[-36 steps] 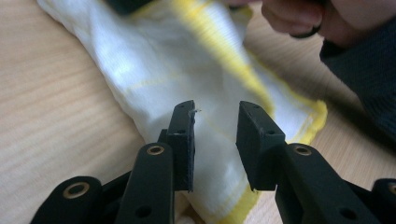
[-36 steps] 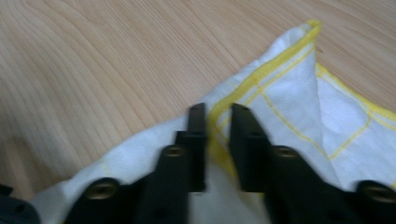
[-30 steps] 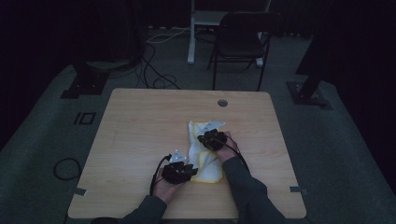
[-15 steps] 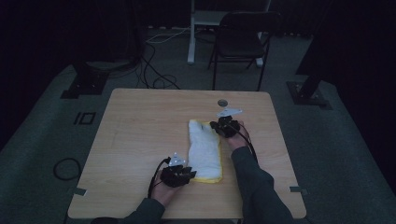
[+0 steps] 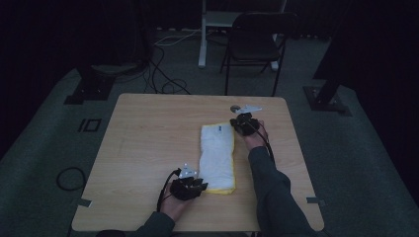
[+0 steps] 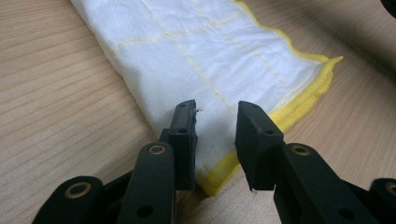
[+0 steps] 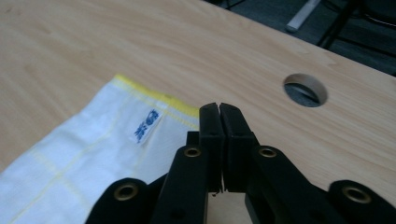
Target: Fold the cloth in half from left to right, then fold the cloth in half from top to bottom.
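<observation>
Folded white cloth (image 5: 218, 157) with yellow edging on a wooden bench (image 5: 143, 148).
Left tool (image 6: 215, 128) gapes at its 6 o'clock end; right tool (image 7: 219, 122), pressed closed, seemingly empty, at 1 o'clock.

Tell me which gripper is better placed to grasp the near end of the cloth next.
Left. The left gripper has open jaws straddling the yellow hem at the near end of the folded white cloth with yellow edging. The right gripper is shut at the far end.

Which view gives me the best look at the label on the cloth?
The right gripper view: the label sits close up, with blue print, beside the cloth's yellow hem. The high view shows it as a tiny blue speck at the far end. The left gripper view looks at the cloth's near end.
</observation>
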### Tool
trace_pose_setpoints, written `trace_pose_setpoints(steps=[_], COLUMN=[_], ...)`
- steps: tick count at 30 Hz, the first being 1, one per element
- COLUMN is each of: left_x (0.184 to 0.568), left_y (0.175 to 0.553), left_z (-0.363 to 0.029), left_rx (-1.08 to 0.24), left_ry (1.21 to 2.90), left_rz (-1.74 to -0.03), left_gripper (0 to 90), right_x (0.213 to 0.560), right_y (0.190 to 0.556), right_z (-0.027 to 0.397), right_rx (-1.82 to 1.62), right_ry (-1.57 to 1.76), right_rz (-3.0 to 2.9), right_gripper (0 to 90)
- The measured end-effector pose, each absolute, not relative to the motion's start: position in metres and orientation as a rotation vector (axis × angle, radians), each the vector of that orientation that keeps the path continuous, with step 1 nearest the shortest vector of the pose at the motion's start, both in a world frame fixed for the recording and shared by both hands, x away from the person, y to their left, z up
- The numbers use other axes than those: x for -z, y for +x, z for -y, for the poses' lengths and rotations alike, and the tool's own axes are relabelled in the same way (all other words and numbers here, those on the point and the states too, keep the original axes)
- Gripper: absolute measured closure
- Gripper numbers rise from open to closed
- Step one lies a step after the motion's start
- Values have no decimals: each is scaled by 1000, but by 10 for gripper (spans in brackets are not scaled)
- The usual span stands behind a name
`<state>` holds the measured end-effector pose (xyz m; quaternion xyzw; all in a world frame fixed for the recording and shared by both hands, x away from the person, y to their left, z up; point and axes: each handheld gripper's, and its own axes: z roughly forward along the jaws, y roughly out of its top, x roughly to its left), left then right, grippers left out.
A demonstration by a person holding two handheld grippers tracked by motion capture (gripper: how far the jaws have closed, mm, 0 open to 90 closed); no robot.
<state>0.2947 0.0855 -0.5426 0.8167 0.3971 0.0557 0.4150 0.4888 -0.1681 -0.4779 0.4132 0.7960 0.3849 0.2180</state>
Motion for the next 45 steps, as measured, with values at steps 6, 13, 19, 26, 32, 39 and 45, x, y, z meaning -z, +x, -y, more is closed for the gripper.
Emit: trace_pose_setpoints(steps=[6, 13, 19, 26, 32, 39, 45], left_x=[539, 526, 516, 511, 507, 504, 503], left_y=[296, 312, 329, 353, 366, 380, 398], left_z=[-88, -99, -104, -110, -114, -112, -110], left_rx=[-157, -217, -258, -297, -312, -325, -336], left_ry=[2030, 1977, 1952, 1943, 1932, 1910, 1889], left_rz=[-995, -1030, -1026, -1052, -1070, -1082, -1107], left_gripper=[682, 674, 654, 638, 638, 638, 635], right_x=[476, 483, 489, 494, 494, 501, 503], right_y=[486, 482, 478, 477, 474, 473, 474], right_z=[174, 176, 176, 179, 182, 181, 182], right_rx=[-1077, -1071, -1080, -1098, -1104, -1097, -1104], right_ry=[1158, 1171, 1175, 1196, 1193, 1210, 1222], right_rz=[-2179, -2193, -2200, -2214, -2216, -2228, -2225], right_gripper=[737, 697, 681, 673, 661, 624, 605])
